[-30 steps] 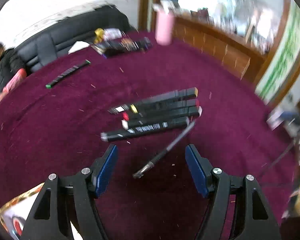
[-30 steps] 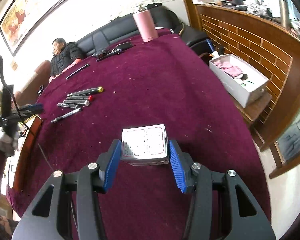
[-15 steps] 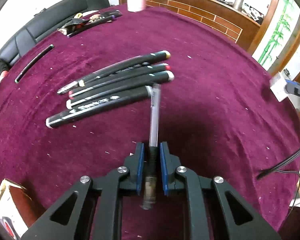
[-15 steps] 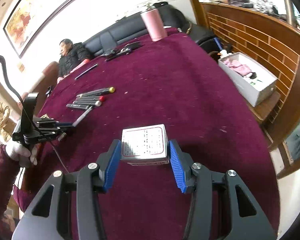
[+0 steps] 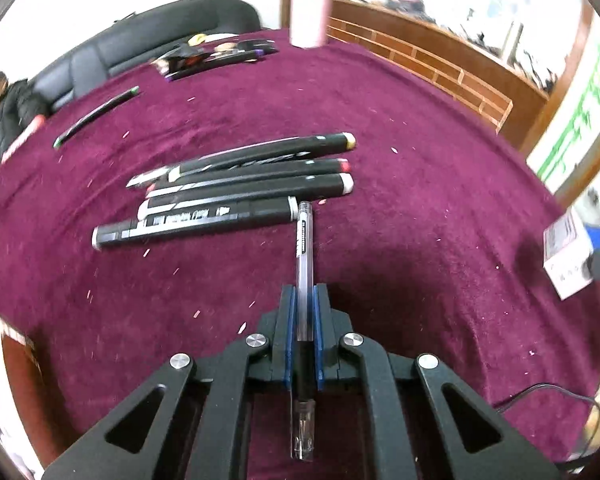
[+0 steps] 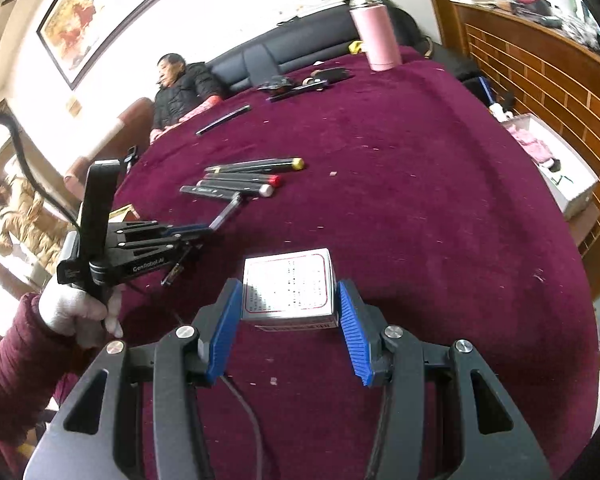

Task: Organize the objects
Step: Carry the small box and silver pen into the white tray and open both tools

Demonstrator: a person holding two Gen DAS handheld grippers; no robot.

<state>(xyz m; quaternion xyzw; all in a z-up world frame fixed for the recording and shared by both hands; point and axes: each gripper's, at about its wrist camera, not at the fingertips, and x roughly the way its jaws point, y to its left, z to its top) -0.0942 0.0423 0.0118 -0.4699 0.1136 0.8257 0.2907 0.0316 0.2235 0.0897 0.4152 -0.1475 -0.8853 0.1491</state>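
Now that its jaws have just been closing, the left gripper (image 5: 304, 292) is clamping the clear pen (image 5: 304, 248) near the marker row (image 5: 236, 188), readying alignment; the right gripper (image 6: 290, 300) is gripping a small white box (image 6: 288, 284), half-spread.

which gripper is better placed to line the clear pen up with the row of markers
Left, I'd judge. The left gripper is shut on the clear pen, whose tip sits beside the markers. The right gripper is occupied holding a white box.

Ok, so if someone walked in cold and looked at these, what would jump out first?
Probably the clear pen clamped in the left gripper, its far end by a row of four black markers on the maroon tablecloth. Next, the small white box gripped by the right gripper, and the pink flask at the table's far edge.
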